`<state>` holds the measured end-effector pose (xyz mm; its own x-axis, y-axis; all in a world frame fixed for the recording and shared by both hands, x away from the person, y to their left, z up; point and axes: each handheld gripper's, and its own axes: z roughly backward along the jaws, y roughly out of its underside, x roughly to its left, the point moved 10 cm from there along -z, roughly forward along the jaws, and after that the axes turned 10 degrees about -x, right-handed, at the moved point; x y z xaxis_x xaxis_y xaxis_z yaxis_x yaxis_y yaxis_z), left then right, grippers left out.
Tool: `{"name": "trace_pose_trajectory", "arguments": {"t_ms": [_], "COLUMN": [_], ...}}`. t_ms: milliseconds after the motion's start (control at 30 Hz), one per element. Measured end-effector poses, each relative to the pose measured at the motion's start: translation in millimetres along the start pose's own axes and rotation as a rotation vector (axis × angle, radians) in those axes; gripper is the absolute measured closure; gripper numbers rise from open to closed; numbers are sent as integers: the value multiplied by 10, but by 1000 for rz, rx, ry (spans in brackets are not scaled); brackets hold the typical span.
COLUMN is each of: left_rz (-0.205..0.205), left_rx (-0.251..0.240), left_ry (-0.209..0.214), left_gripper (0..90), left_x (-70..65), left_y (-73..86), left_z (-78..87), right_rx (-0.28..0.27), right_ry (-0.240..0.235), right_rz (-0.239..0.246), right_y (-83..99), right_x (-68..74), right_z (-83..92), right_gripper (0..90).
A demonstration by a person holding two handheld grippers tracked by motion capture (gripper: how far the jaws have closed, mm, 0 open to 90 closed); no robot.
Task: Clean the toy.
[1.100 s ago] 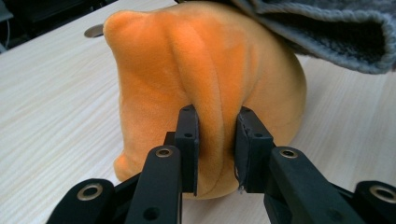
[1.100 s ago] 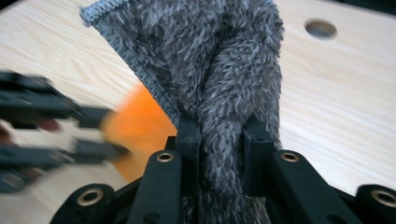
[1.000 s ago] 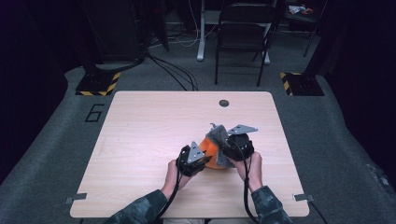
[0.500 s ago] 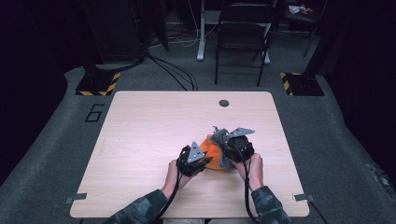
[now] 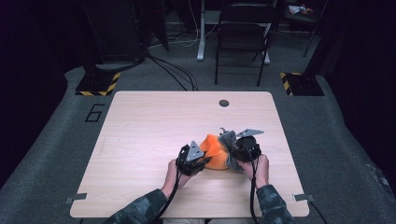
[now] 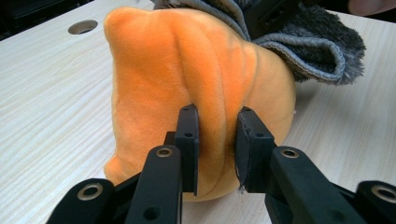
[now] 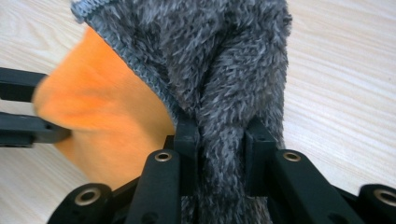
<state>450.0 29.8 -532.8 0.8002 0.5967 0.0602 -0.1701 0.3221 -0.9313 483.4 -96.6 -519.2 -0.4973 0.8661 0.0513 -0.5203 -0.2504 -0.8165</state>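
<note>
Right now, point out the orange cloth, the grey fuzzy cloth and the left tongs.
orange cloth (image 6: 187,60), left gripper view, on its bulging middle fold.
grey fuzzy cloth (image 7: 224,56), right gripper view, on its bunched pile.
left tongs (image 6: 217,149), left gripper view, midway between the tips.

A bright orange plush cloth (image 6: 196,79) meets a fuzzy dark grey cloth (image 7: 219,70) (paler grey stitched hem) on a pale wood-grain table (image 5: 154,121).

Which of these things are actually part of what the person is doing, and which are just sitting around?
In use:
orange cloth, pinched by the left gripper
grey fuzzy cloth, pinched by the right gripper

Just around:
table, which bears the cloths
folding chair
floor cables
</note>
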Motion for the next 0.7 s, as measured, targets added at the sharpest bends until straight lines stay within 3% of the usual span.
{"name": "trace_pose_trajectory", "arguments": {"t_ms": [200, 267, 400, 533, 567, 633, 667, 700], "left_rz": [7, 17, 29, 58, 65, 65, 65, 65], "left_rx": [1, -3, 1, -1, -2, -2, -1, -1], "left_ry": [3, 0, -6, -2, -3, -4, -4, -5], "left_gripper": [732, 732, 732, 731, 730, 730, 728, 727], "left_x": [21, 20, 69, 109, 113, 115, 114, 114], "left_y": [6, 6, 18, 29, 29, 29, 29, 28], "left_z": [4, 1, 17, 26, 26, 27, 27, 28], "right_rx": [32, 70, 132, 108, 60, 30, -23, -40], "right_ry": [37, 54, 71, 87, 92, 86, 64, 52], "right_rz": [-32, -66, -68, -60, -69, -77, -76, -67], "right_y": [148, 283, 443, 320, 184, 105, -44, -103], "right_x": [-186, -275, -337, -349, -348, -335, -284, -244], "right_z": [-61, -122, -198, -131, -36, 18, 124, 165], "right_gripper": [725, 730, 731, 731, 731, 731, 731, 731]}}
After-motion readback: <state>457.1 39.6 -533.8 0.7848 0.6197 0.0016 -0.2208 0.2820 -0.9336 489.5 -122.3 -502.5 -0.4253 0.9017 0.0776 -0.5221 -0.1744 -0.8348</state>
